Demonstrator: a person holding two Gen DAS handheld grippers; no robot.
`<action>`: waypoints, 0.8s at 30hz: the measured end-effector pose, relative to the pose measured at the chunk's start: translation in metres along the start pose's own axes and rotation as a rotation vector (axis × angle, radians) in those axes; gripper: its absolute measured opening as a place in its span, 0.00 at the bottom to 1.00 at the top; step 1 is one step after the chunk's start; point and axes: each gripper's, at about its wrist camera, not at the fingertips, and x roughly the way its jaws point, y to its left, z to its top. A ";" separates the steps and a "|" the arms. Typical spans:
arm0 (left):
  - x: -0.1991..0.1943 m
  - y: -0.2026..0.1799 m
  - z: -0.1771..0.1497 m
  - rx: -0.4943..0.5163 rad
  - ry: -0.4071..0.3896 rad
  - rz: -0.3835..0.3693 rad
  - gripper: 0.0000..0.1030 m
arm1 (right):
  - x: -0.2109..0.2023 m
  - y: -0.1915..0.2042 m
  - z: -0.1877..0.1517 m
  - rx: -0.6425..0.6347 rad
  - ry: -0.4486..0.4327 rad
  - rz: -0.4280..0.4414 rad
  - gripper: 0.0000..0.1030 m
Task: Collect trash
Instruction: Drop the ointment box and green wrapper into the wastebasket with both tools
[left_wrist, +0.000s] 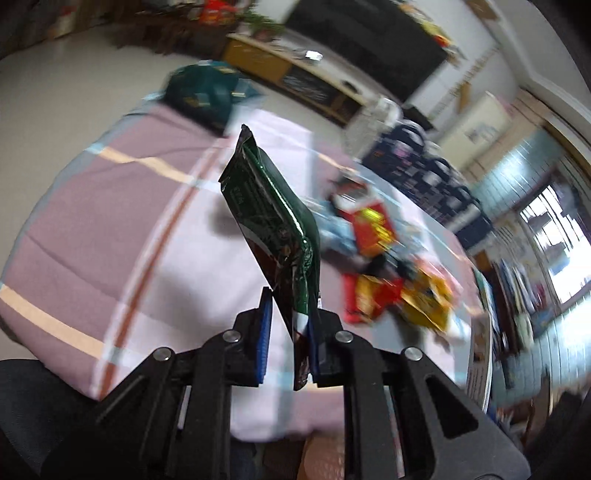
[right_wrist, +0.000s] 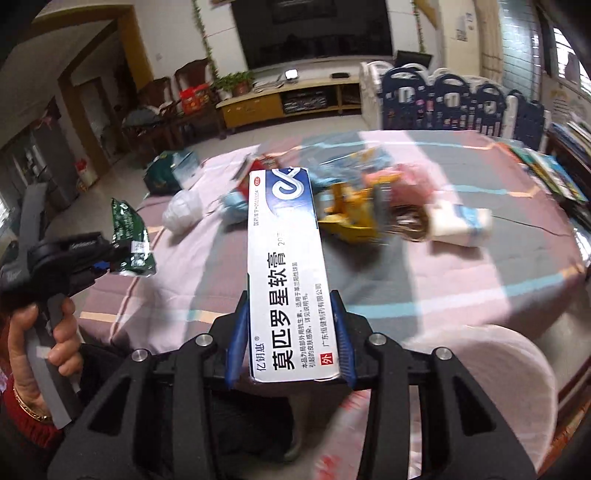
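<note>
jaws of the left gripper (left_wrist: 291, 325) are drawn close together and pinch the lower edge of a dark green foil wrapper (left_wrist: 275, 218), which stands up and away from the blue pads (left_wrist: 264, 339), lifted clear of the table. seen from the right wrist, the same wrapper (right_wrist: 132, 240) sticks out of that gripper (right_wrist: 107, 264) at the left edge, above a hand (right_wrist: 40, 354) wrapped round the grey handle.

jaws of the right gripper (right_wrist: 290, 328) stand partly apart, pressed on both long sides of a white and blue ointment box (right_wrist: 286, 273); the box lies flat between the blue pads (right_wrist: 236, 339), its far end pointing out over the table, printed face up.

below both grippers spreads a pink checked tablecloth (right_wrist: 461, 295). more litter lies on it near the middle: red and yellow snack wrappers (left_wrist: 373, 288), a yellow packet (right_wrist: 351, 218), a crumpled white cup (right_wrist: 183, 212) and a white and blue packet (right_wrist: 461, 221). motion blur softens most of that pile.
</note>
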 end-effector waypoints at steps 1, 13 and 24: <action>-0.003 -0.012 -0.008 0.043 0.018 -0.036 0.17 | -0.010 -0.011 -0.002 0.011 -0.007 -0.024 0.40; 0.021 -0.186 -0.108 0.622 0.437 -0.460 0.18 | -0.066 -0.127 -0.084 0.139 0.135 -0.301 0.41; 0.070 -0.203 -0.136 0.649 0.553 -0.319 0.81 | -0.094 -0.154 -0.088 0.318 0.045 -0.323 0.78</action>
